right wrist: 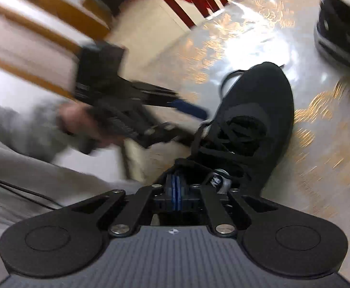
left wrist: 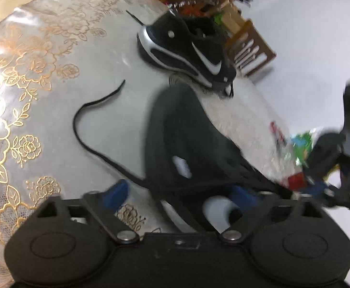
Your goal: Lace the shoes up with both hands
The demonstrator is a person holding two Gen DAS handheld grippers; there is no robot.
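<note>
Near the table's [left wrist: 55, 76] front edge the black shoe [right wrist: 254, 120] lies toe-away just ahead of both grippers, the right gripper [right wrist: 175, 182] pinched shut at its laces [right wrist: 225, 141], apparently holding lace, the left gripper [left wrist: 182, 194] wide open, empty, straddling the heel.

I count two black shoes, one near [left wrist: 189, 144] and one [left wrist: 186, 50] at twelve o'clock, one loose lace [left wrist: 88, 129], two grippers [left wrist: 182, 194] [right wrist: 176, 184] and one table [left wrist: 43, 72].

Left gripper [left wrist: 182, 192]: black body, blue pads, silver pivot screws. Right gripper [right wrist: 176, 175]: identical, ribbed grey housing. Sleeve [right wrist: 19, 124]: grey.
</note>
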